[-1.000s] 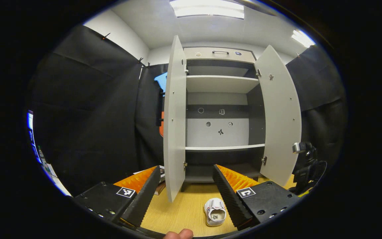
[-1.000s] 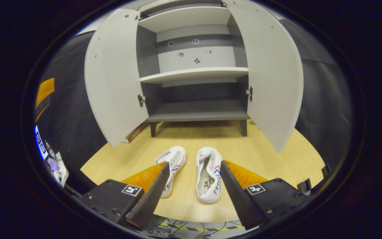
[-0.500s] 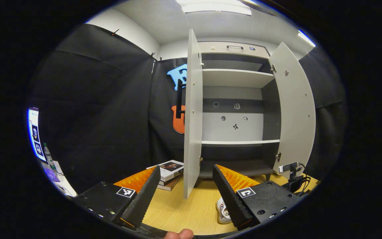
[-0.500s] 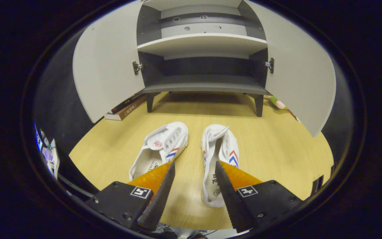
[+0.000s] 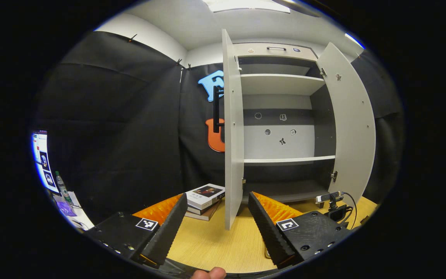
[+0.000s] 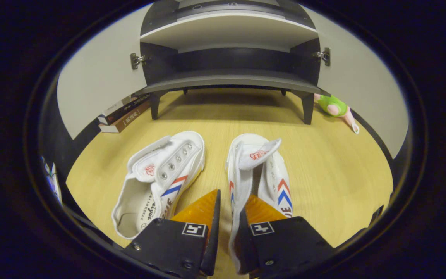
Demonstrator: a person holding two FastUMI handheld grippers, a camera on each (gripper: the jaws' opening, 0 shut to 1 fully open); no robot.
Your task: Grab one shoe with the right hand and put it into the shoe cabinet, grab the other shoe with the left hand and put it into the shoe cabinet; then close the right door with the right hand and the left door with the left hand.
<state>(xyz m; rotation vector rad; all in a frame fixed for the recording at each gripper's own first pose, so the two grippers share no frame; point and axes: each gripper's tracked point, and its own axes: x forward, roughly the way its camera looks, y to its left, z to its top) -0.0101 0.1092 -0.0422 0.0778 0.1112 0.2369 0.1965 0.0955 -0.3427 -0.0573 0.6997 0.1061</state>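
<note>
Black cloth (image 5: 122, 128) walls the booth under a white ceiling (image 5: 215, 19), and a pale wood floor (image 6: 323, 170) runs up to the shoe cabinet (image 5: 281, 116), which stands on short dark legs with both doors swung wide. In the left gripper view the left door (image 5: 234, 131) is seen nearly edge-on and the right door (image 5: 352, 128) angles outward; the shelves between them are bare. A stack of books (image 5: 204, 197) lies on the floor by the left door, and a green soft toy (image 6: 335, 108) lies by the cabinet's right leg. Two white shoes sit side by side in front of the cabinet, well short of it. The right gripper (image 6: 229, 217) is closed onto the inner side wall of the right shoe (image 6: 256, 170); the left shoe (image 6: 161, 178) lies free just beside it. The left gripper (image 5: 217, 219) hangs wide open above the floor, holding nothing
</note>
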